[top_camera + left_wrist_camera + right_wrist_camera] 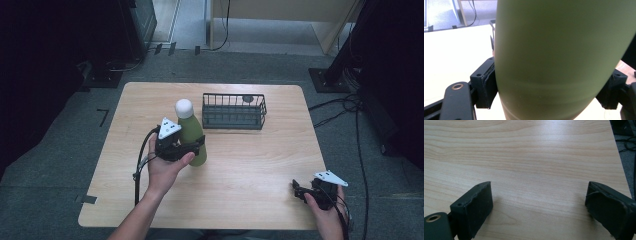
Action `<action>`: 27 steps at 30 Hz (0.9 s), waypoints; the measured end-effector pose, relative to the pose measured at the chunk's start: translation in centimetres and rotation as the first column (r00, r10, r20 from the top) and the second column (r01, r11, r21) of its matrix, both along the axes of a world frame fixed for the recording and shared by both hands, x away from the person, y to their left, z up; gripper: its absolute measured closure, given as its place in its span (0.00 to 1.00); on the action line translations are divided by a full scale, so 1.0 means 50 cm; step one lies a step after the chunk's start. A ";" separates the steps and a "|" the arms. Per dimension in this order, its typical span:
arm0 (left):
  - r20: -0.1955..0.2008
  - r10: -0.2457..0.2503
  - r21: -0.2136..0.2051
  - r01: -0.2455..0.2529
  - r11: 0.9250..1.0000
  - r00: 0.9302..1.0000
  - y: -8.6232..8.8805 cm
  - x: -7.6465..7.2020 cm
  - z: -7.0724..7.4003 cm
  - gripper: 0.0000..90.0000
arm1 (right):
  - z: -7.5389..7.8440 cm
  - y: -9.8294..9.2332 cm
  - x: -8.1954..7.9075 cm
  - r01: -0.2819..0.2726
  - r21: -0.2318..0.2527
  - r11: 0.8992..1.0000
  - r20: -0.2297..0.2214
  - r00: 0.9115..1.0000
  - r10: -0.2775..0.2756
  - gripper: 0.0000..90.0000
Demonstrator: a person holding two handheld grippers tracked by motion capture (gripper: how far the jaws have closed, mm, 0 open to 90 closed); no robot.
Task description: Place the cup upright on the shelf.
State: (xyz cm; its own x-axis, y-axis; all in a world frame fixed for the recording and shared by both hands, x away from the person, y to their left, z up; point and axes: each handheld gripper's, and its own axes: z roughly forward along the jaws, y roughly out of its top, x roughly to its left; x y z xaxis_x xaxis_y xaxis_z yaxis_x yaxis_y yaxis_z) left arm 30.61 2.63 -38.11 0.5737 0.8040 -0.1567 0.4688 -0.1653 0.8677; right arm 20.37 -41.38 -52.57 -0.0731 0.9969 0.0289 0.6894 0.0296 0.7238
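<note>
Gripping: the left gripper [192, 146] pinched the lower body of the green bottle [192, 137] between its two jaws; in the left gripper view the black pads [489, 83] pressed against both sides of the bottle [559, 55].
Left hand: the person's left hand [165, 167] wrapped the gripper from behind; its thumb lay against the bottle's base side.
Right gripper: the right gripper [298, 191] sat near the table's front right corner, held by the right hand [327, 210]; in its own view the gripper [539, 206] had its jaws spread wide over bare wood, with nothing between them.
Table: a light wood-grain table [250, 170] with rounded corners.
Bottle: it stood upright, left of the table's centre, with a white rounded cap [184, 107]; whether its base touched the wood could not be told.
Writing: no brand, label or lettering was readable on the bottle; its surface was plain matte green.
Basket: a dark wire basket [234, 111] stood beyond the bottle, to its right and apart from it; a small round dark thing [247, 99] lay at its far side, too small to identify.
Floor: grey carpet with black cables [350, 107] trailing at the right.
</note>
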 end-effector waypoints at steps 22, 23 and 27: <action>0.055 0.021 0.006 -0.021 1.000 0.998 -0.051 0.104 0.054 0.23 | 0.000 0.000 0.000 -0.001 0.000 1.000 0.000 1.000 0.001 0.08; 0.057 0.024 0.008 -0.025 1.000 0.998 -0.054 0.109 0.058 0.23 | 0.000 0.000 0.000 0.000 0.000 1.000 0.000 1.000 0.000 0.08; 0.058 0.032 0.008 -0.032 0.999 0.998 -0.064 0.133 0.067 0.23 | 0.000 0.000 0.000 0.000 0.000 1.000 0.000 1.000 0.000 0.08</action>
State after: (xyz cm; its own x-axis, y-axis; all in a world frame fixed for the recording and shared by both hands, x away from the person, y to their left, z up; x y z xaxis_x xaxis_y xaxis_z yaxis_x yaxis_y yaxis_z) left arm 37.29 -0.56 -34.75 0.5555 0.8232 -0.1168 0.4225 -0.1585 0.8924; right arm 20.37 -41.38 -52.57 -0.0730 0.9969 0.0292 0.6894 0.0293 0.7238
